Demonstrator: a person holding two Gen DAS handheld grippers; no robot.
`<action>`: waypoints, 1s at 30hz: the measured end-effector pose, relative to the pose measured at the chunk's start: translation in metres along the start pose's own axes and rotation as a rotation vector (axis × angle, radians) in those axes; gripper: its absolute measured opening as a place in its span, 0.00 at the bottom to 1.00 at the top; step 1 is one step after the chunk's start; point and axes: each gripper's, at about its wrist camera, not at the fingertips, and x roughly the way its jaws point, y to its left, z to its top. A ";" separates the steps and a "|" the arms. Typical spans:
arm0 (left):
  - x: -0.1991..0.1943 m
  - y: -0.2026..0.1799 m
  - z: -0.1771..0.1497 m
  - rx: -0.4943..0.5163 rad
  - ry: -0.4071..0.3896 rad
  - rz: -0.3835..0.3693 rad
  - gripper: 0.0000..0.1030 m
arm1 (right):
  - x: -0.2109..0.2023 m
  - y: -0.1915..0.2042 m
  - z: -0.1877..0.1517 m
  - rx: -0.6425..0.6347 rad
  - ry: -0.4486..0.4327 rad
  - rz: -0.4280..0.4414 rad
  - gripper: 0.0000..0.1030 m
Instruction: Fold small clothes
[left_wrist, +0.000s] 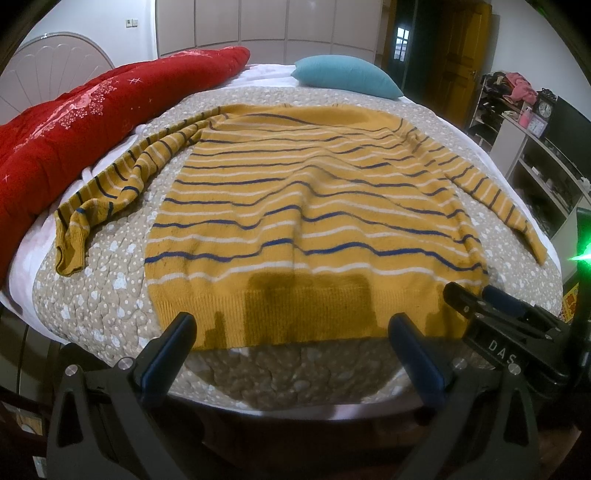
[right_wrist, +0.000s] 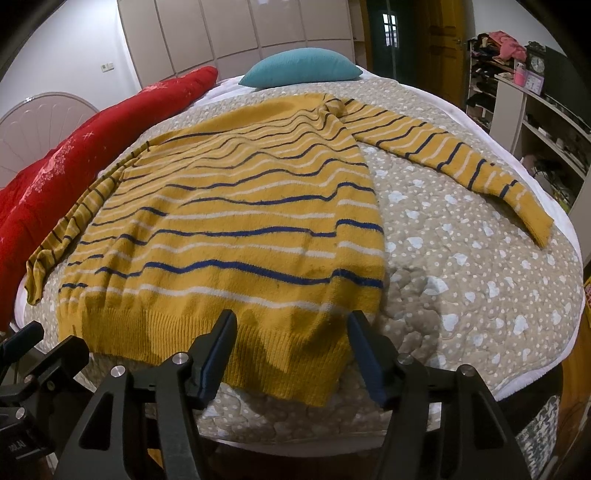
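Lying spread flat on the quilted bedspread (left_wrist: 110, 266), the striped yellow sweater (left_wrist: 303, 206) is showing no fold yet: both sleeves are reaching out to the sides and the ribbed hem (right_wrist: 207, 332) is facing the grippers, so I judge the folding is only beginning, with sleeves and body all left to do. Each tool is hovering at that hem. The left gripper (left_wrist: 291, 332) is standing with jaws wide apart, holding nothing. The right gripper (right_wrist: 291, 328) is also standing wide, its fingers (right_wrist: 221, 339) straddling the hem's right portion without pinching it.
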 end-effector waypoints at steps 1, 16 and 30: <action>0.000 0.000 0.000 0.000 0.001 0.000 1.00 | 0.000 0.000 0.000 -0.001 0.001 0.000 0.65; 0.005 0.004 -0.003 -0.016 0.022 -0.007 1.00 | 0.006 0.002 -0.001 -0.010 0.020 -0.002 0.68; 0.012 0.012 -0.003 -0.040 0.049 -0.017 1.00 | 0.009 0.004 -0.004 -0.023 0.028 -0.005 0.72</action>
